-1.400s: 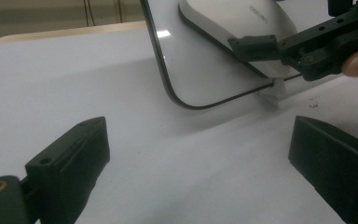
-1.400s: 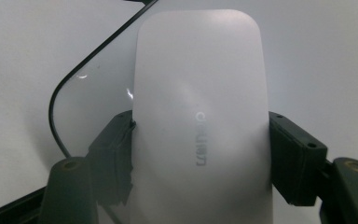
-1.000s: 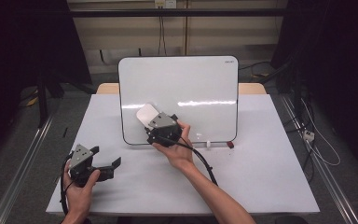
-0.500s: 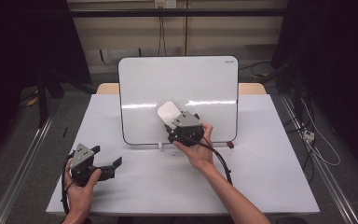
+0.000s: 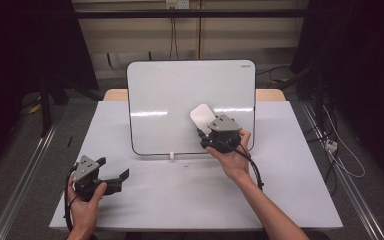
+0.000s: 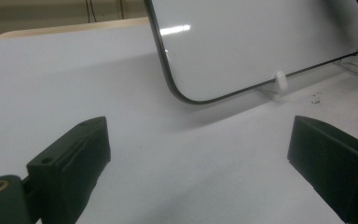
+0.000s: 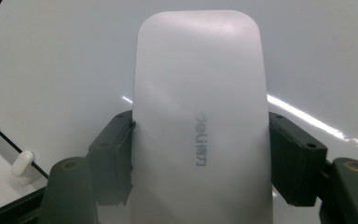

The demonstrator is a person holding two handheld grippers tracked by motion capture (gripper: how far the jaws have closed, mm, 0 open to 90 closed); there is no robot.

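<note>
Rightward across the whiteboard (image 5: 180, 100) slid the right gripper (image 5: 207, 129), fingers pinching the eraser (image 5: 201, 117); left gripper (image 5: 122, 177) fingers spread.

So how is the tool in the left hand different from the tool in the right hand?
The left tool is open and holds nothing, while the right tool is shut on a white eraser. The left tool sits low near the table's front corner, while the right tool is up against the whiteboard. Both are black, and a hand holds each one.
</note>
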